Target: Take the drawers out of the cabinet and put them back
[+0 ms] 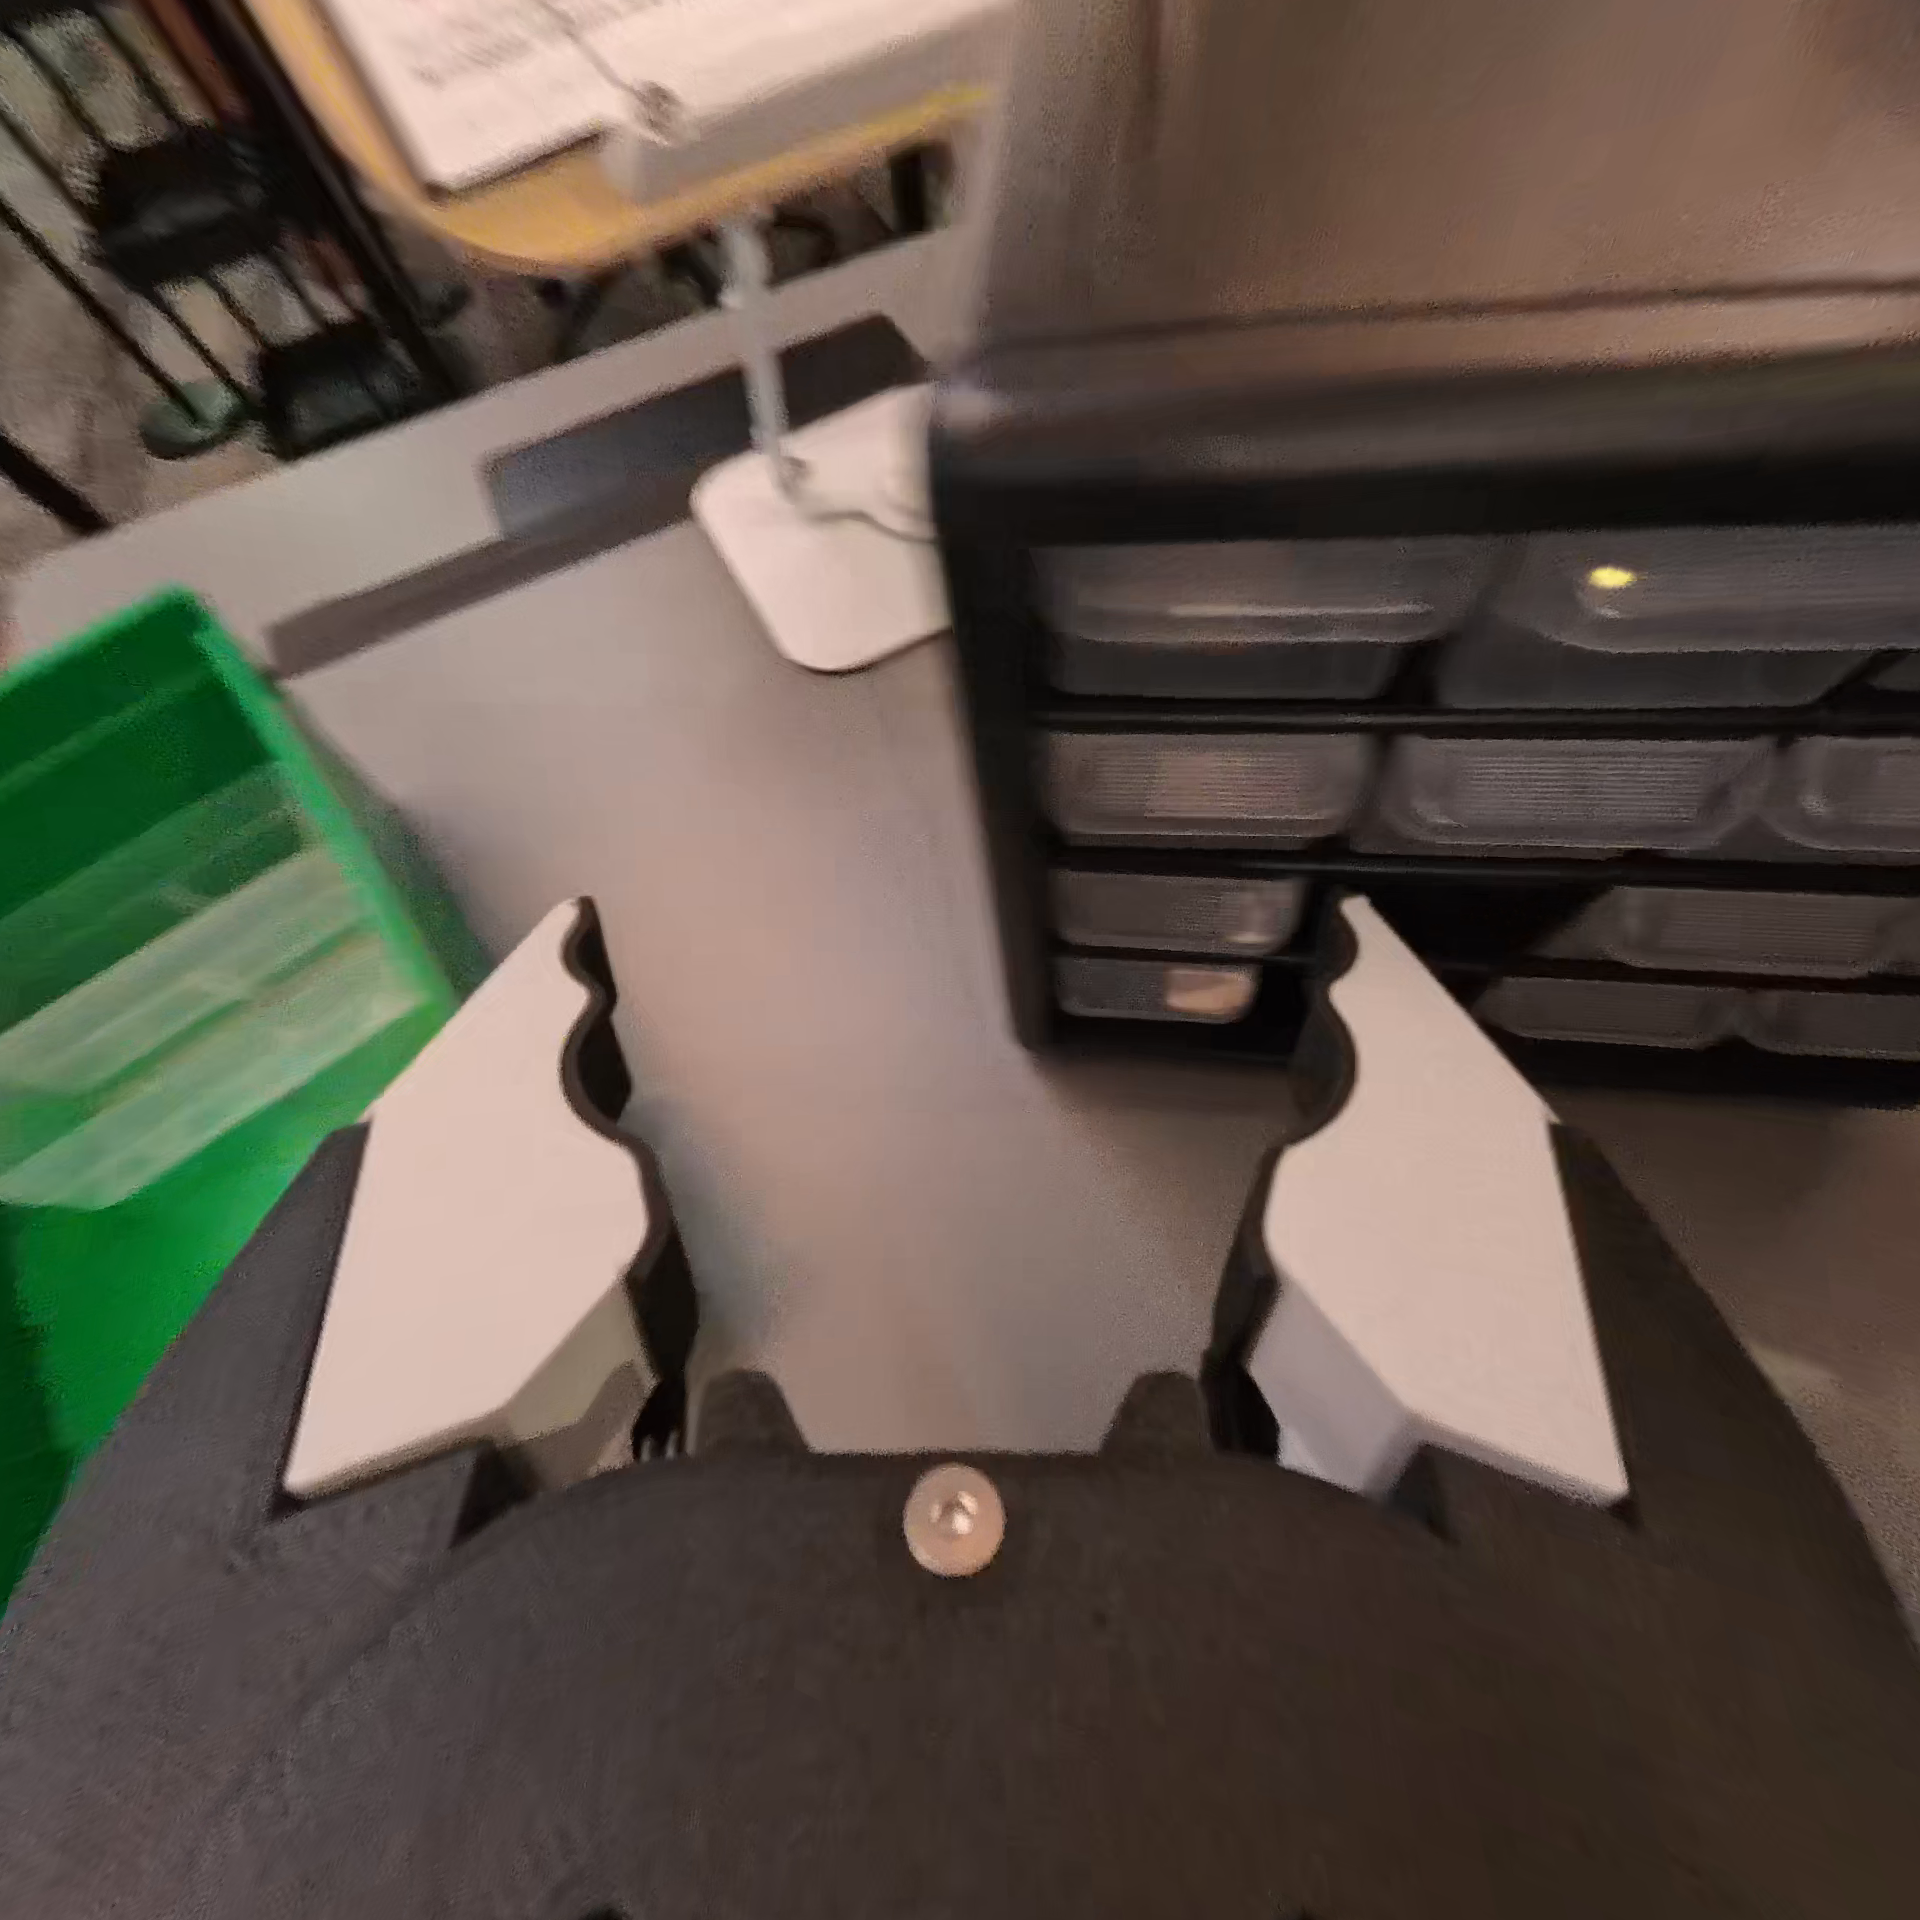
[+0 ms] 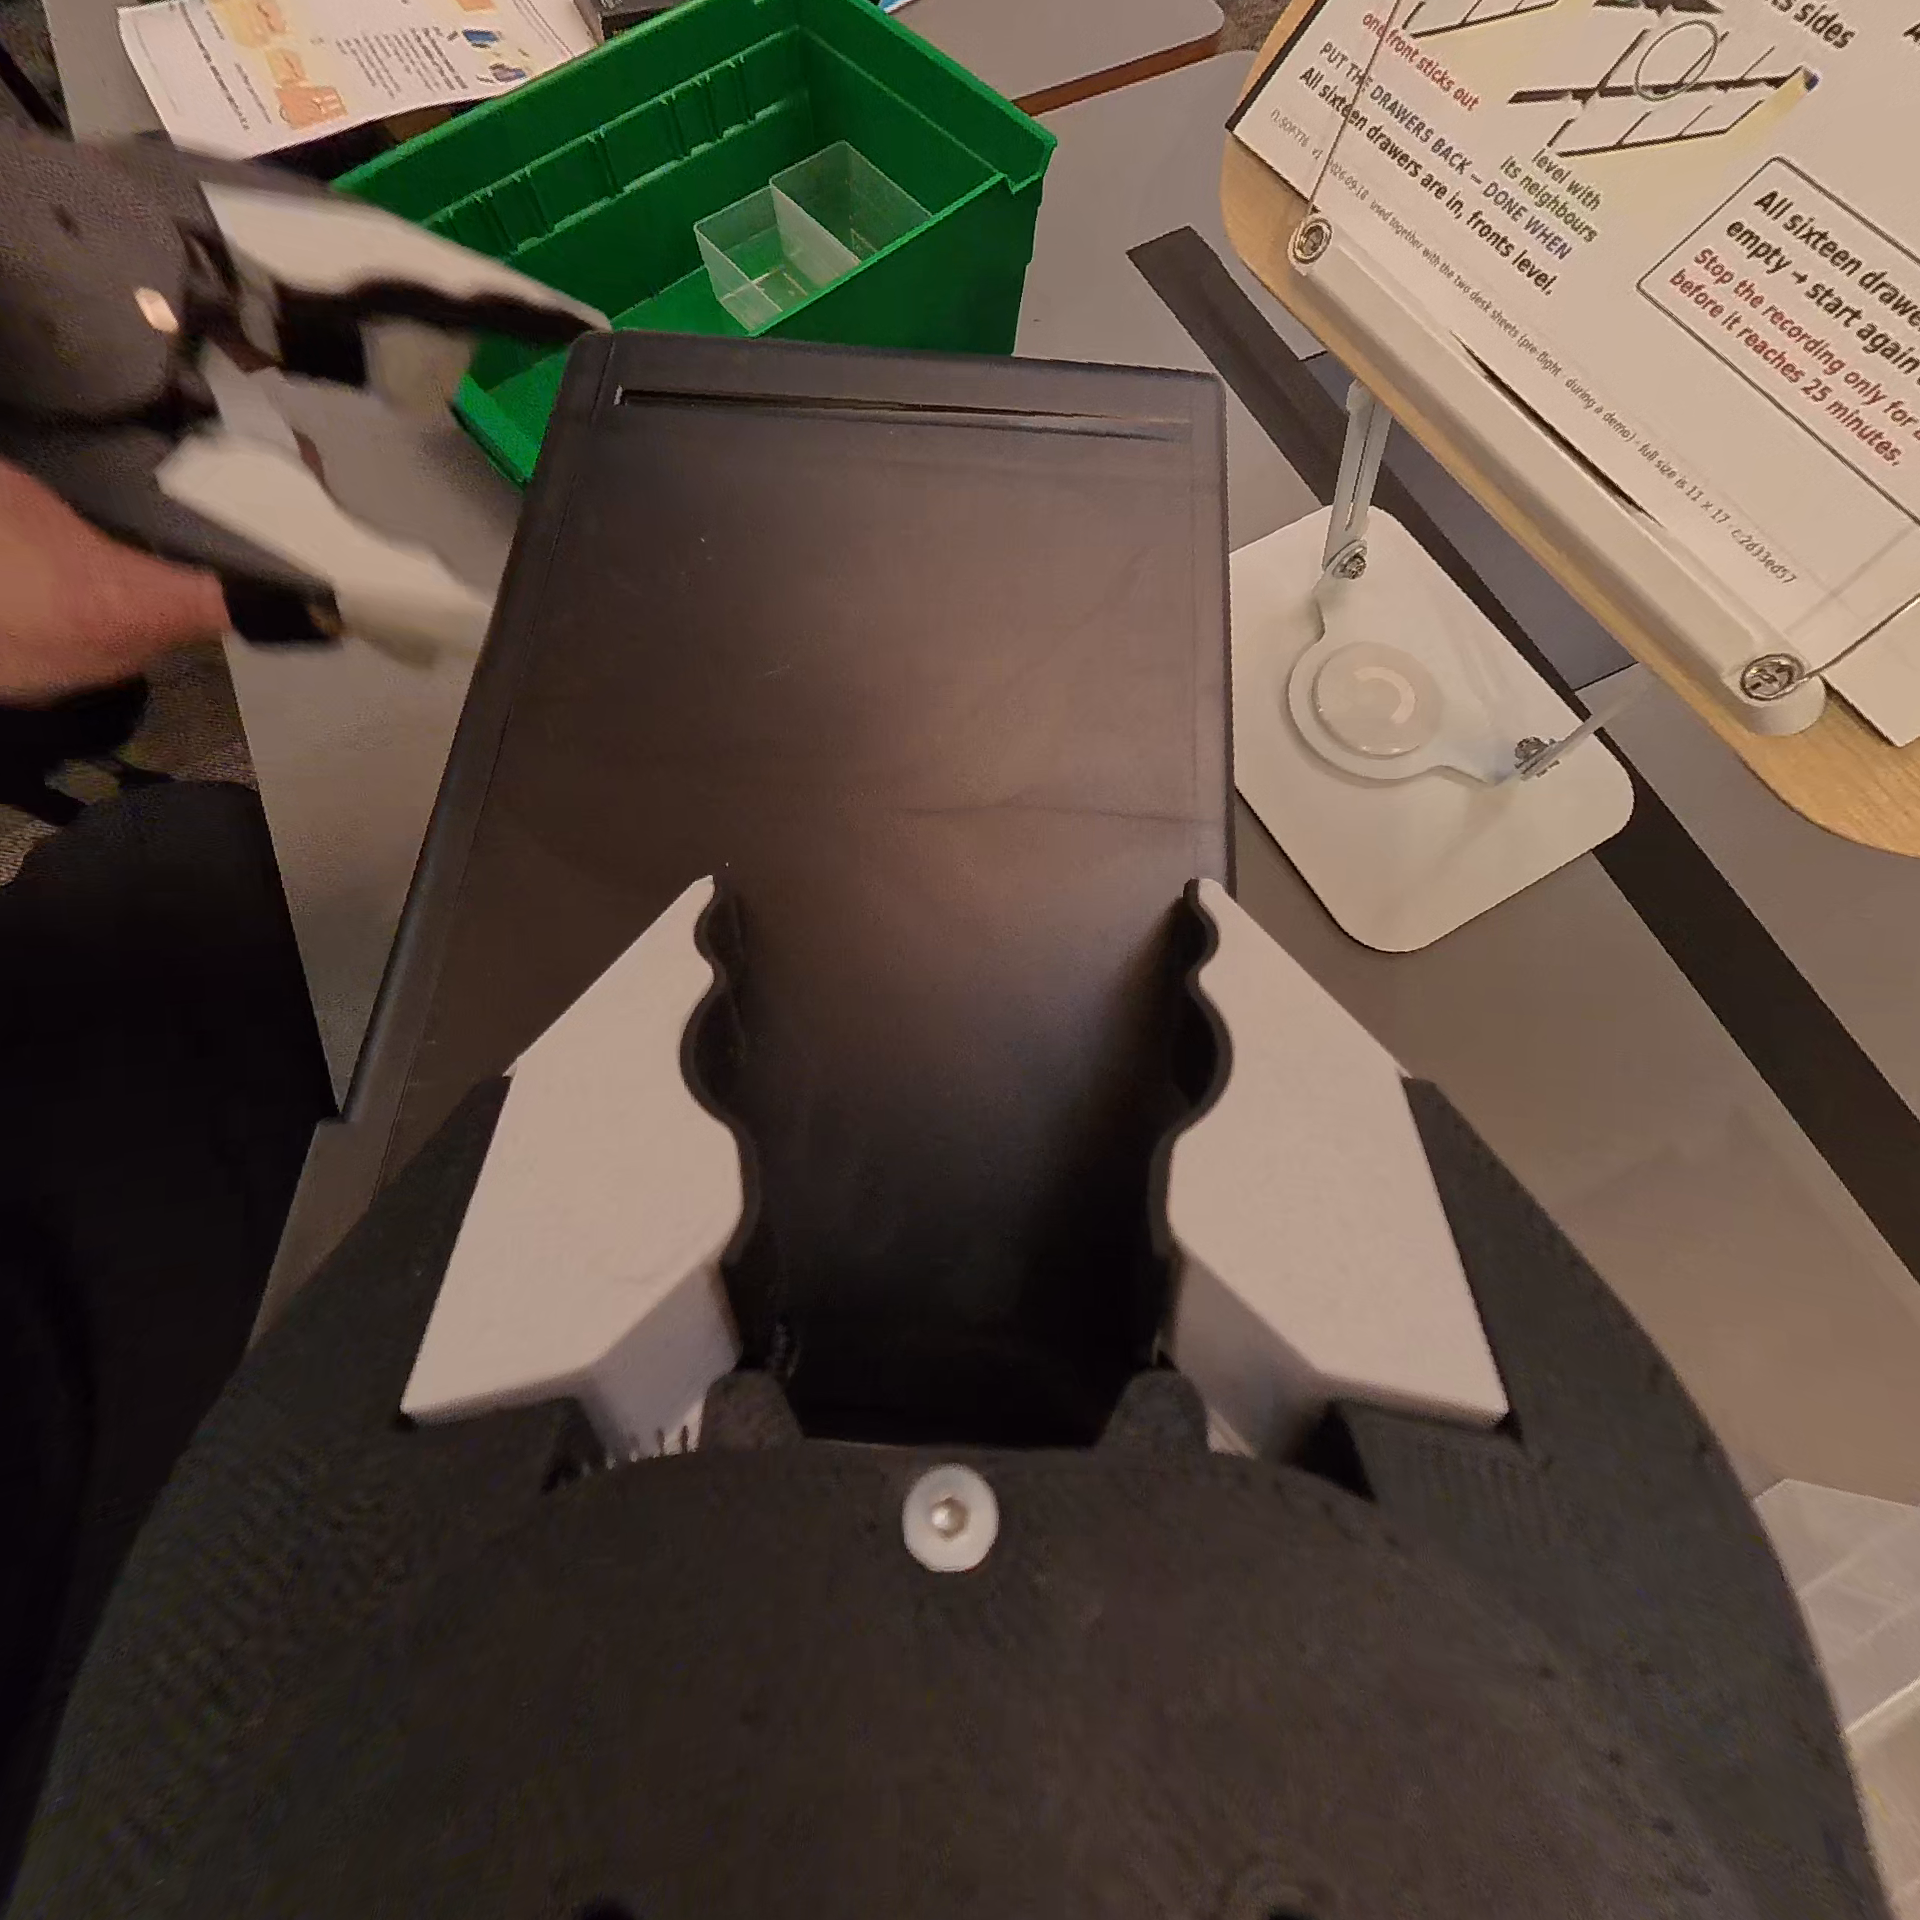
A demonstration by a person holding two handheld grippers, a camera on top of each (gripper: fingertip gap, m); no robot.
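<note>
Removal step, judging by two clear drawers (image 2: 805, 234) already in green bin (image 2: 935, 260). Cabinet (image 1: 1455, 748) sits on tabletop (image 1: 810, 831), most drawers in. Left hand-held gripper (image 1: 961, 914) spread, empty, facing cabinet front; right hand-held gripper (image 2: 951, 894) spread above cabinet top. Next: left lines up w/ a drawer lip, pinches, pulls.

The cabinet (image 1: 1455, 727) stands on the bench (image 1: 790, 935), a bin (image 1: 156, 883) to its left. Two drawers (image 2: 810, 234) lie in the bin. A stand (image 2: 1423, 769) sits behind the cabinet.

Left wrist view motion-blurred; cabinet (image 1: 1455, 748) cut off at right edge; green bin (image 1: 156, 883) cut off left.
</note>
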